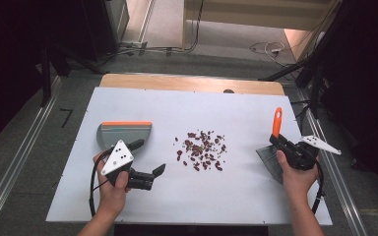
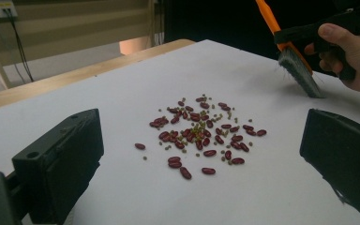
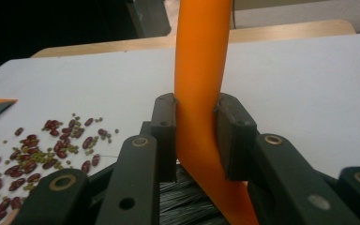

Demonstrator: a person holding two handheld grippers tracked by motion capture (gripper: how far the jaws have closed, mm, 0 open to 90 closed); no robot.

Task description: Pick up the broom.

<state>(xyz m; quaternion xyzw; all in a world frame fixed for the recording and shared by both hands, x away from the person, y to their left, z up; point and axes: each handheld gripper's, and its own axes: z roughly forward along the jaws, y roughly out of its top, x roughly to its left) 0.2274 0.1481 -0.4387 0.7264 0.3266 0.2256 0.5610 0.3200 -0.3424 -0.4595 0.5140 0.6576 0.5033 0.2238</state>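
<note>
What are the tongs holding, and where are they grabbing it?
The right tongs grip the brush by its orange handle. The left tongs are open and hold nothing.

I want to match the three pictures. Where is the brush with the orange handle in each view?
High view: the brush is at the right, held in the right gripper.
Left gripper view: top right, beside a hand.
Right gripper view: centre, handle clamped between the jaws.
Shared landmark: the pile of beans.
</note>
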